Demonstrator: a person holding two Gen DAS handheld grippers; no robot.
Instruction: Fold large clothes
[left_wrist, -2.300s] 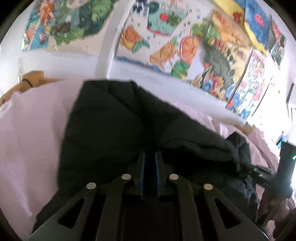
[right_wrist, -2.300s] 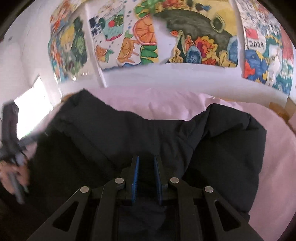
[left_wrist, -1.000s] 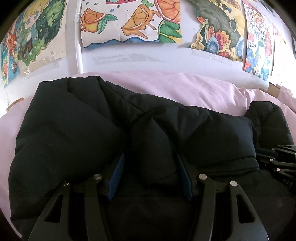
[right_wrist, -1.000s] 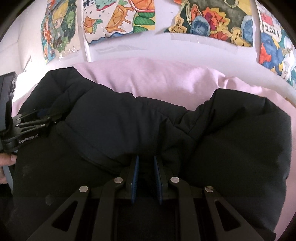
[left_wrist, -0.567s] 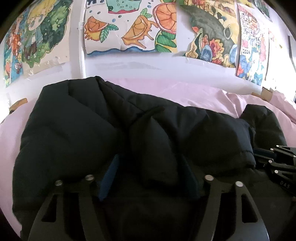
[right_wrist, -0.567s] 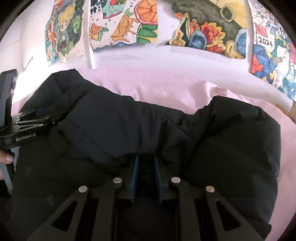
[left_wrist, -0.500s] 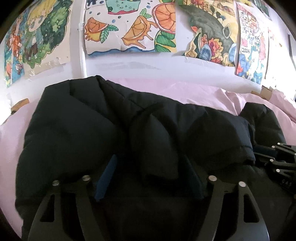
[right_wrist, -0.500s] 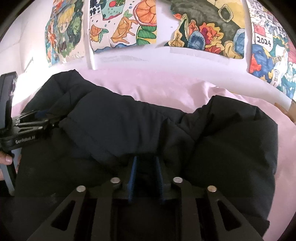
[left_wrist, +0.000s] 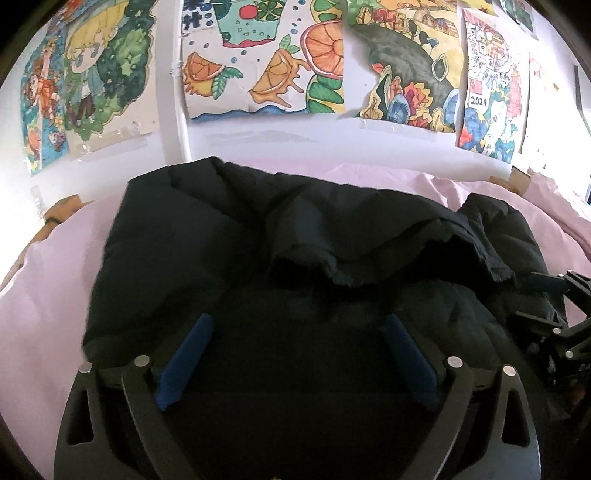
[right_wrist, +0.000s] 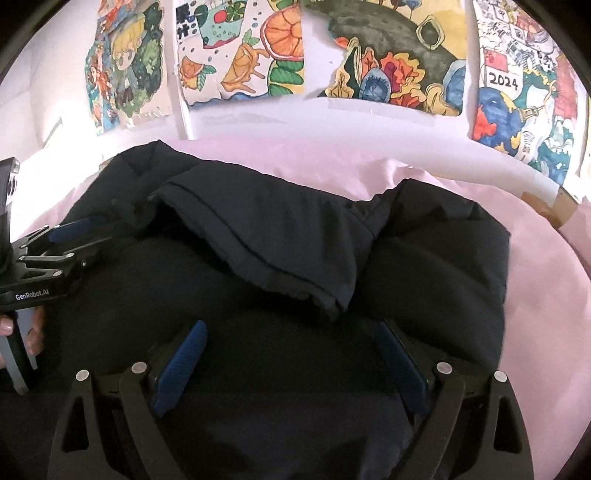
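Both spread wide, the left hand-held gripper and right hand-held gripper hover side by side, the black jacket's folded hem straight ahead, running crosswise.

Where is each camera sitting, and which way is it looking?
Left wrist: sits on the left gripper, looking along its open fingers over the black jacket toward the drawings; the right gripper shows at right.
Right wrist: sits on the right gripper, facing the same way; the left gripper and hand show at left.
Shared: jacket, pink sheet, drawings.
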